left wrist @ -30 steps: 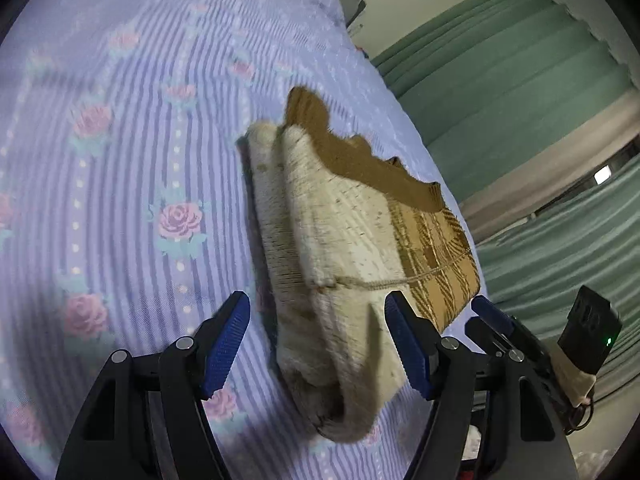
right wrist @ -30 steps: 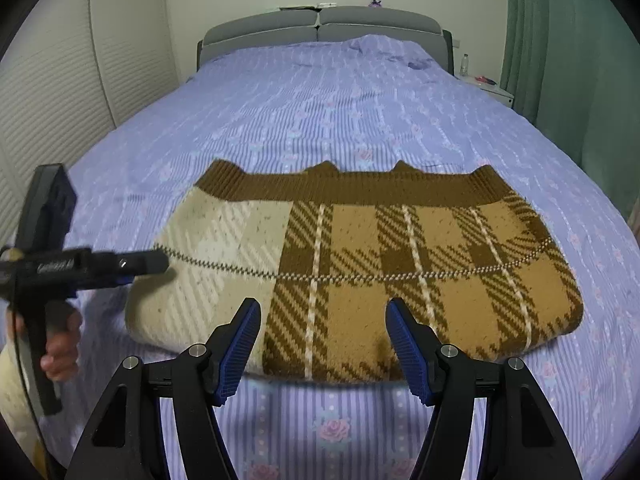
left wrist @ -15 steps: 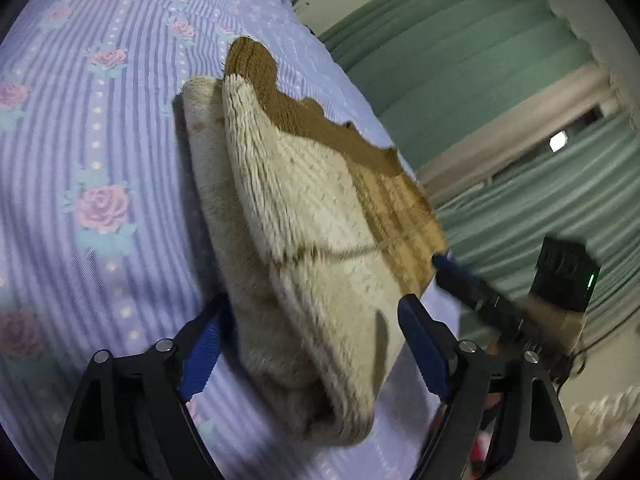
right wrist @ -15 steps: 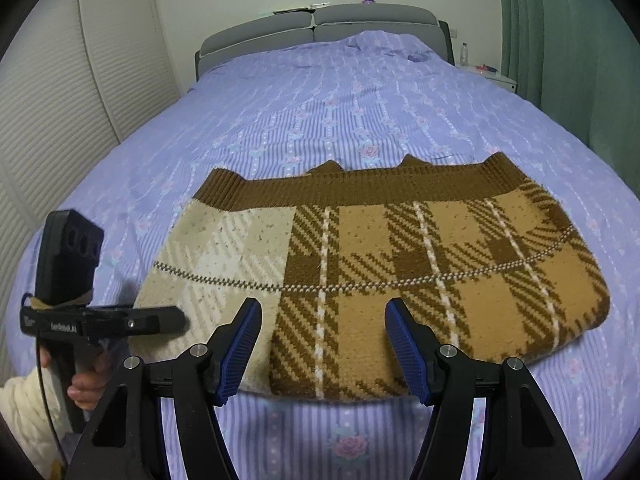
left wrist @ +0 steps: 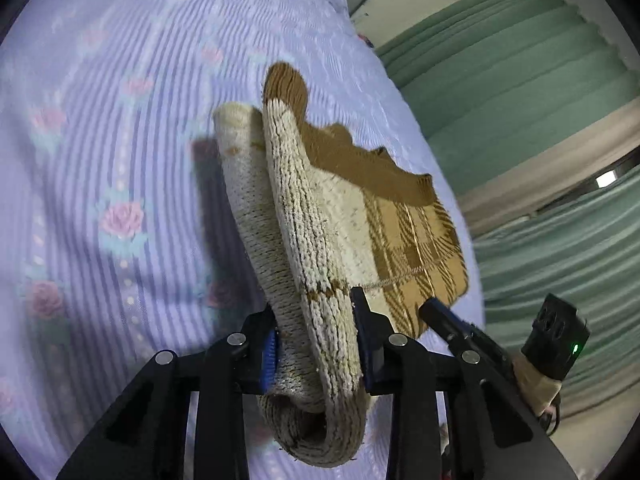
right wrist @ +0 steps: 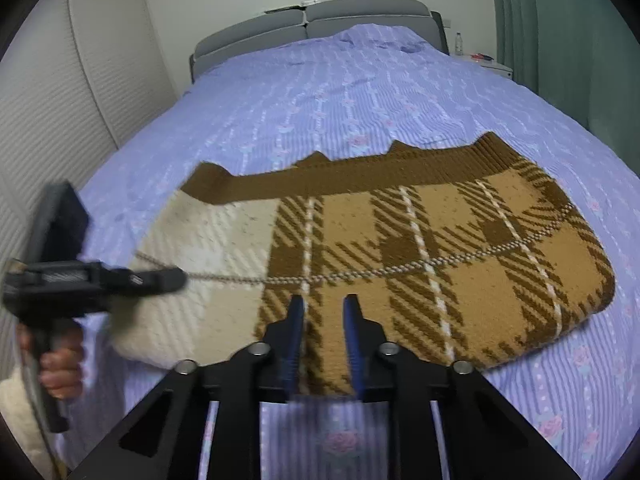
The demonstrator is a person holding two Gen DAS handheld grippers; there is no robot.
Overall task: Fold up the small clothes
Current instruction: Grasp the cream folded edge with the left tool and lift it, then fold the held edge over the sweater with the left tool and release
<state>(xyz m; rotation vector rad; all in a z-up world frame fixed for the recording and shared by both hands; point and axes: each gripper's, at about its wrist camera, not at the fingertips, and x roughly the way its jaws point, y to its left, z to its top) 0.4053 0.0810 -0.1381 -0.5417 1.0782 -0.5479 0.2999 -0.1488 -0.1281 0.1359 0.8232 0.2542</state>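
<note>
We see the knitted plaid garment [right wrist: 400,256] spread on the lilac floral bedspread [right wrist: 360,92], its brown ribbed band toward the headboard [right wrist: 312,20]. Our left gripper [left wrist: 316,344] is clamped on the cream end of the garment, the thick knit bunched between its blue pads [left wrist: 269,360] and lifted off the bed so that both layers curl up in front of the lens. Our right gripper [right wrist: 323,332] has its jaws drawn close together around the near hem, at the edge of the brown plaid part.
</note>
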